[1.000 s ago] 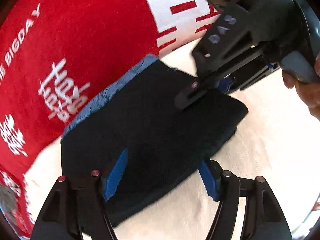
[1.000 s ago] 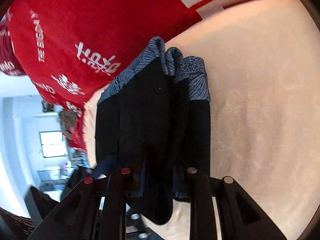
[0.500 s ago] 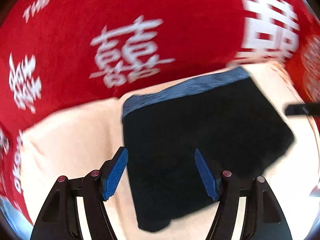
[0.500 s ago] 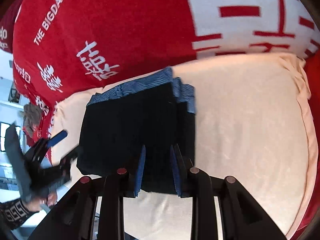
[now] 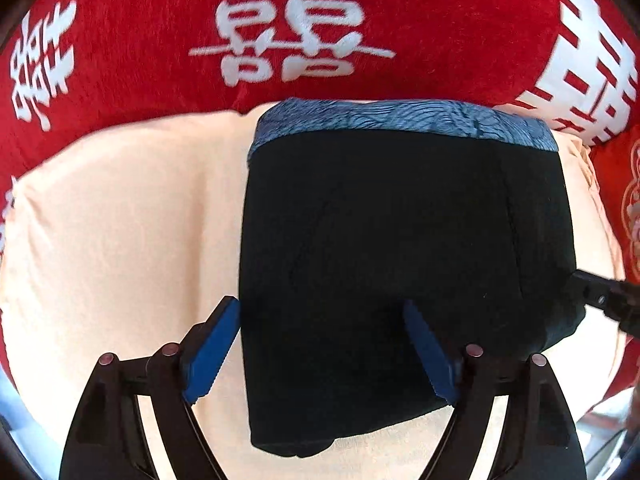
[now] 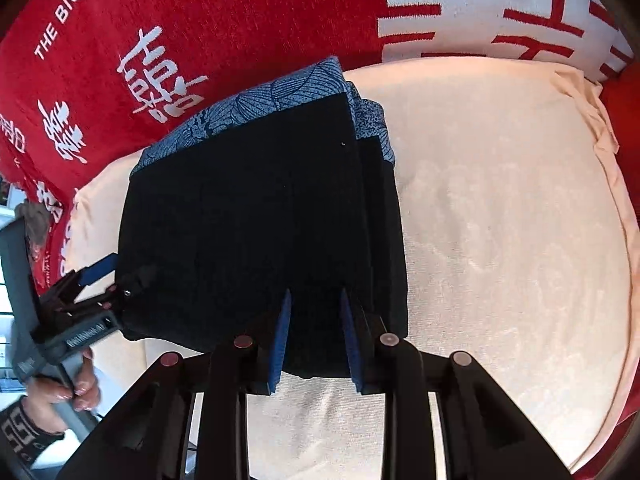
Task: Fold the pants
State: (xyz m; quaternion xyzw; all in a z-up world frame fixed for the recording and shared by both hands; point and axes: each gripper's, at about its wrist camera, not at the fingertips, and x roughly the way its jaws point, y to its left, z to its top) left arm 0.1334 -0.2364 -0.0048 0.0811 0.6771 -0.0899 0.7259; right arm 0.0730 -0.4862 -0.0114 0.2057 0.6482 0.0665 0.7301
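Note:
The black pants (image 5: pixel 400 264) with a blue patterned waistband (image 5: pixel 400 118) lie folded in a flat stack on a cream cloth (image 5: pixel 120 240). My left gripper (image 5: pixel 320 344) is open, its blue pads wide apart over the stack's near edge, not holding it. In the right wrist view the pants (image 6: pixel 248 216) show several folded layers at the right side. My right gripper (image 6: pixel 314 336) has its blue pads a little apart around the near edge of the stack, not pinching it. The left gripper also shows in the right wrist view (image 6: pixel 100 280) at the stack's left corner.
The cream cloth (image 6: pixel 500 220) lies on a red blanket (image 5: pixel 320 20) with white characters. Bare cream cloth lies right of the stack in the right wrist view. The person's hand (image 6: pixel 68 388) holds the left gripper's handle at lower left.
My right gripper has let go of the pants edge and its pads have spread. The stack now lies flat. My left gripper has swung round to face the stack squarely and stays open.

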